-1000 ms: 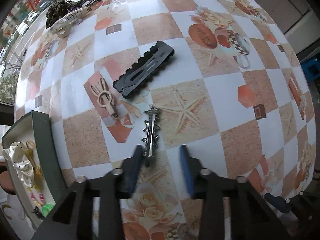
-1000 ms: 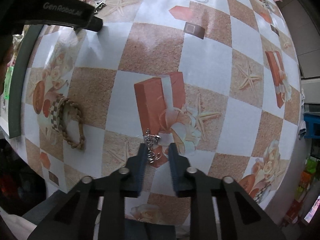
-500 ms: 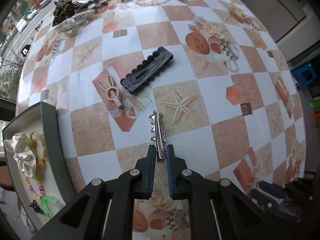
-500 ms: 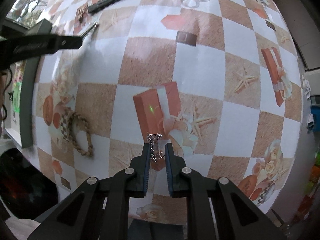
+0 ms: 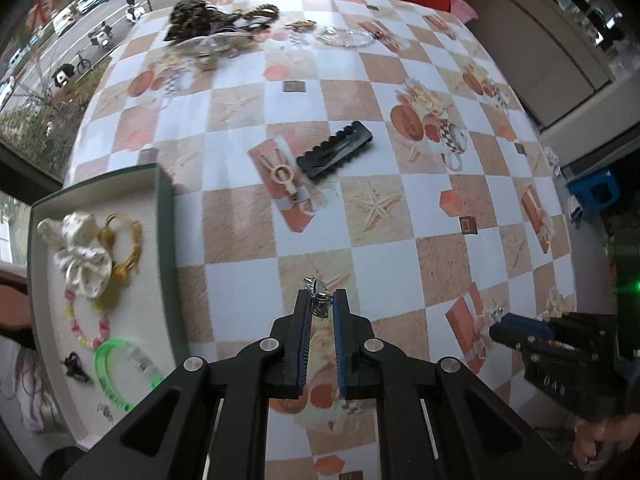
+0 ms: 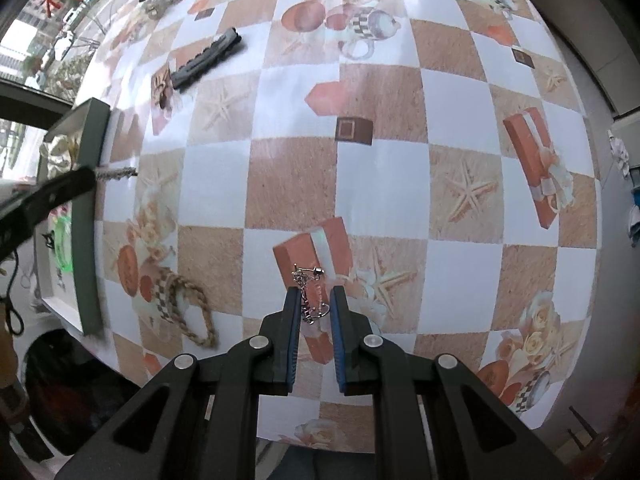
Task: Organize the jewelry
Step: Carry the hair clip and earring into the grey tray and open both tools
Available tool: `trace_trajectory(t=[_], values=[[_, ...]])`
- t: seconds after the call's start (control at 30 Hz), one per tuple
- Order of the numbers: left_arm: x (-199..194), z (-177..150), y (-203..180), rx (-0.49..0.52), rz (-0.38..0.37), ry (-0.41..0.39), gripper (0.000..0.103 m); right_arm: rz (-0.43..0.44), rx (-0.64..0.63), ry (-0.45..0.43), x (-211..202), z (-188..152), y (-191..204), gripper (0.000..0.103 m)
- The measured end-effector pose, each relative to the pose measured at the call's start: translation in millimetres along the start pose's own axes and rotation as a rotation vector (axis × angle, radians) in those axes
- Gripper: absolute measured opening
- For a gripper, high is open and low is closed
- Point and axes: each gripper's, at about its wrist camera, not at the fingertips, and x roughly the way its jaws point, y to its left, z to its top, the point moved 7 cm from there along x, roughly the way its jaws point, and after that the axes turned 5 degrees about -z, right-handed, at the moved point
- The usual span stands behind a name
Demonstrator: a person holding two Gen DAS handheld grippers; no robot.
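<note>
Both tongs are clenched on small metal pieces: left tongs [image 5: 321, 305] pinch a silver hair clip [image 5: 319, 300] by one end, lifted above the counter [image 5: 384, 264] just right of the green-rimmed tray [image 5: 166, 240]; right tongs [image 6: 316, 300] grasp a silver chain earring [image 6: 310, 296], w/ chain hanging between the blue pads, above the counter near the printed gift box. Risks, as a guess: the clip is held only by its tip, so a quick swing toward the tray could make it pivot or slip out; the earring's loose chain could snag on a pad or slide free since the grip catches thin links, not a solid part. Both pieces are tiny and shiny, easy to lose on the busy checkered cloth if dropped. Left wrist view shows the tray's contents, e.g. white scrunchie [image 5: 82, 252], bead bracelet, green bangle [image 5: 120, 372], plus black comb clip [image 5: 335, 155] and the far jewelry heap; right view shows only the tray's edge but reveals a braided rope bracelet [image 6: 192, 308] near the counter's front edge.
</note>
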Motion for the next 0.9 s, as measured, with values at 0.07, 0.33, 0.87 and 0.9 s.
trace_trajectory(t=[0.07, 0.33, 0.87, 0.9], values=[[-6.9, -3.5, 5.4, -0.015, -0.003, -0.008, 0.015, 0.007, 0.005, -0.007, -4.0, 4.4, 0.7, 0.016], [-30.9, -14.7, 27.9, -0.064, 0.001, -0.039, 0.015, 0.018, -0.011, -0.038, -12.8, 8.1, 13.1, 0.016], [-54.6, -37.5, 71.3, -0.172, 0.023, -0.089, 0.015, 0.002, -0.167, -0.066, -22.0, 19.9, 79.5, 0.016], [-56.1, -38.8, 74.8, -0.180, 0.024, -0.093, 0.015, 0.003, -0.178, -0.069, -22.9, 21.2, 84.8, 0.016]])
